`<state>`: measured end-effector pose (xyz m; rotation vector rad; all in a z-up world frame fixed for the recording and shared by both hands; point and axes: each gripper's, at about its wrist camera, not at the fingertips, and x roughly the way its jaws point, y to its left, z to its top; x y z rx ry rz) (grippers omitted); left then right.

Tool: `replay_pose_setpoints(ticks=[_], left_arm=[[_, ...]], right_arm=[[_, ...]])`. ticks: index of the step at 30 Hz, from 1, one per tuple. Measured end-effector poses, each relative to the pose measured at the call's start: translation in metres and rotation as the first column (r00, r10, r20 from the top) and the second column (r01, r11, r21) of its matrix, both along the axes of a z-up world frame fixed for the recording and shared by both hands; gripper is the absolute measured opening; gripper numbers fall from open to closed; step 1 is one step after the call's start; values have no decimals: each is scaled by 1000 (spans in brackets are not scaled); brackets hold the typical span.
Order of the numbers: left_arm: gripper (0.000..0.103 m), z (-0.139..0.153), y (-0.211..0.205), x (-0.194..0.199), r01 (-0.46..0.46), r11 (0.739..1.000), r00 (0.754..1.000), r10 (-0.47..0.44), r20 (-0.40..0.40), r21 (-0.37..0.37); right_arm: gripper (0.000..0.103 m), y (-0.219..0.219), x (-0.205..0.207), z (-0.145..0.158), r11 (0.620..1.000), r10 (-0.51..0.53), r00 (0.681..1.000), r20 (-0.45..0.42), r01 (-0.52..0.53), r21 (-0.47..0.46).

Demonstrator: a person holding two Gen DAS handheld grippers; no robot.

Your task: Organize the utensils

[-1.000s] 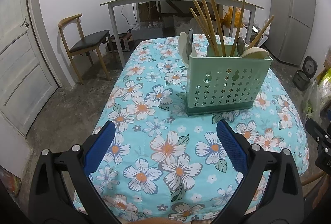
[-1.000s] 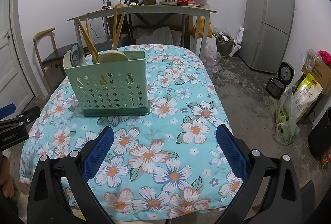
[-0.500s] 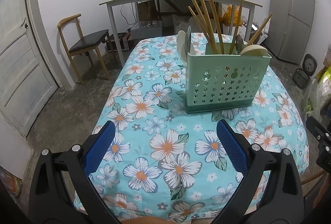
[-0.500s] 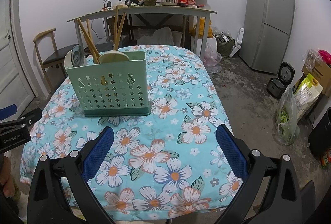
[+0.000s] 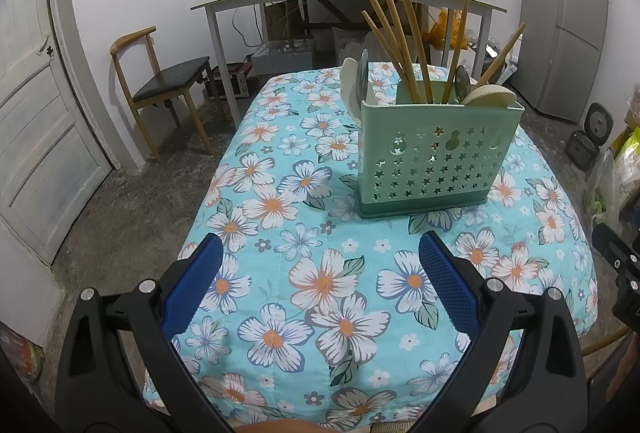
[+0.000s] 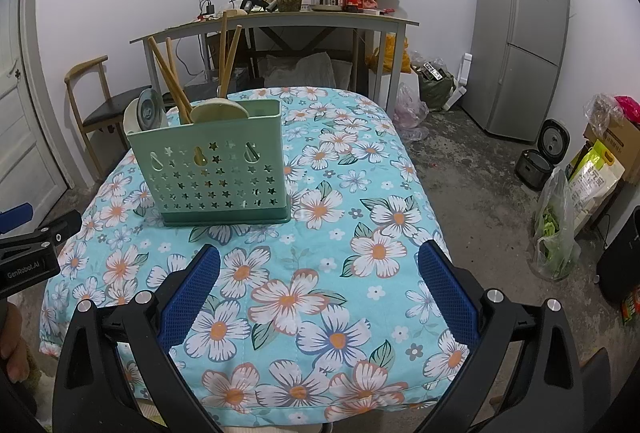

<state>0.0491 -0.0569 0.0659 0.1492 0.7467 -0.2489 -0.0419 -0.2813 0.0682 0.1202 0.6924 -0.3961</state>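
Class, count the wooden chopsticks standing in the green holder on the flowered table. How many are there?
6 in the left wrist view: four leaning together in the left part of the holder, around; one upright; one leaning right. Others may be hidden inside.

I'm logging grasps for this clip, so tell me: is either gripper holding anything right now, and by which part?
Nothing is held. The left gripper and right gripper are both open over the floral tablecloth, short of the green utensil holder.

a lived-in home room: a fridge [image 6: 520, 37], rice cooker [image 6: 542, 153], wooden chair [image 5: 160, 89], and a cluttered side table [image 6: 280, 21].
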Motion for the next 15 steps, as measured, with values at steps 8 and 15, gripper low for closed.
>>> replay_pose_setpoints(ticks=[8,15], left_arm=[[95,0,-1,-1,0,1000,1000,0,0,1],[95,-1,-1,-1,1,1000,1000,-1,3,3]], right_arm=[[96,-1,0,0,1000,-2,1000,-2,2,2],[96,-2,0,1,1000,-2,1000,1,2,2]])
